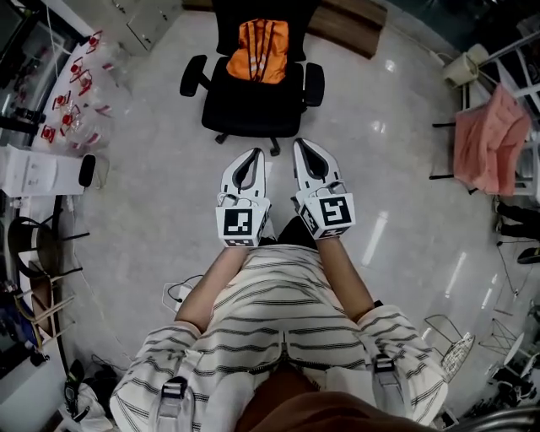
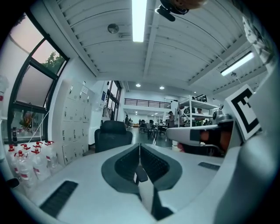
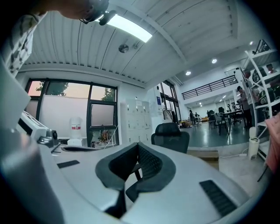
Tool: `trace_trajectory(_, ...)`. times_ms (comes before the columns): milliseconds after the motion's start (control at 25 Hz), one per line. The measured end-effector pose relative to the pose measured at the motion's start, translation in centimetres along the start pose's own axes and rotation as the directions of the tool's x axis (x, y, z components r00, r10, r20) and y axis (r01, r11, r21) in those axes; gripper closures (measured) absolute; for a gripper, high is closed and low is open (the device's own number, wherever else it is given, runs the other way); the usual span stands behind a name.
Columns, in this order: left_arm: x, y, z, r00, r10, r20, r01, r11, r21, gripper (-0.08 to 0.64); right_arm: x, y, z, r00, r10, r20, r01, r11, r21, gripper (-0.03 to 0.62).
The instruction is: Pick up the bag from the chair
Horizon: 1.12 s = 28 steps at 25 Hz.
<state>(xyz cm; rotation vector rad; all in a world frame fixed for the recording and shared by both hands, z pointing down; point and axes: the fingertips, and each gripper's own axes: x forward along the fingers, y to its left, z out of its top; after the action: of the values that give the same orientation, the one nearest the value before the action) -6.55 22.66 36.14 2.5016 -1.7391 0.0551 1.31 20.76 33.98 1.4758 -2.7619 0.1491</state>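
Note:
An orange bag (image 1: pixel 259 50) with dark stripes leans against the backrest of a black office chair (image 1: pixel 253 101) at the top of the head view. My left gripper (image 1: pixel 255 154) and right gripper (image 1: pixel 301 143) are held side by side over the floor, just short of the chair's base, both pointing at it. Each one's jaws are shut with nothing between them. In the left gripper view the closed tips (image 2: pixel 139 147) line up below the chair (image 2: pixel 113 134); in the right gripper view the closed tips (image 3: pixel 138 147) sit left of the chair (image 3: pixel 170 136). Neither gripper view shows the bag.
Clear bottles with red labels (image 1: pixel 76 93) stand at the left by a white desk (image 1: pixel 38 171). A pink cloth (image 1: pixel 489 139) hangs on a rack at the right. A wooden platform (image 1: pixel 350 21) lies behind the chair. Cables (image 1: pixel 177 294) lie on the floor near my left side.

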Motion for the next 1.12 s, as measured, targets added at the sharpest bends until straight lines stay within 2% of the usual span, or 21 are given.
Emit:
trace_trajectory(320,5.6,2.5,-1.4,1.000,0.001,-0.031,0.000,1.000,0.007,0.534,5.3,-2.9,-1.4,1.000,0.005,-0.024,-0.004,1.000,0.015,0.574)
trace_trajectory(560,12.7,5.5,-0.2,0.999,0.047,-0.024,-0.046,0.998,0.032,0.534,11.5,-8.3,-0.6,1.000,0.004,-0.003,-0.004,1.000,0.030,0.574)
trace_trajectory(760,18.4,6.3,0.5,0.998,0.049,-0.033,-0.046,0.997,0.068,0.534,16.0,-12.2,0.6,1.000,0.021,0.008,-0.021,0.999,0.042,0.574)
trace_trajectory(1120,26.3,6.8,0.3,0.995,0.067,-0.073,-0.062,0.996,0.061,0.534,21.1,-17.9,0.1,0.998,0.049,-0.026,-0.048,0.996,0.071,0.574)
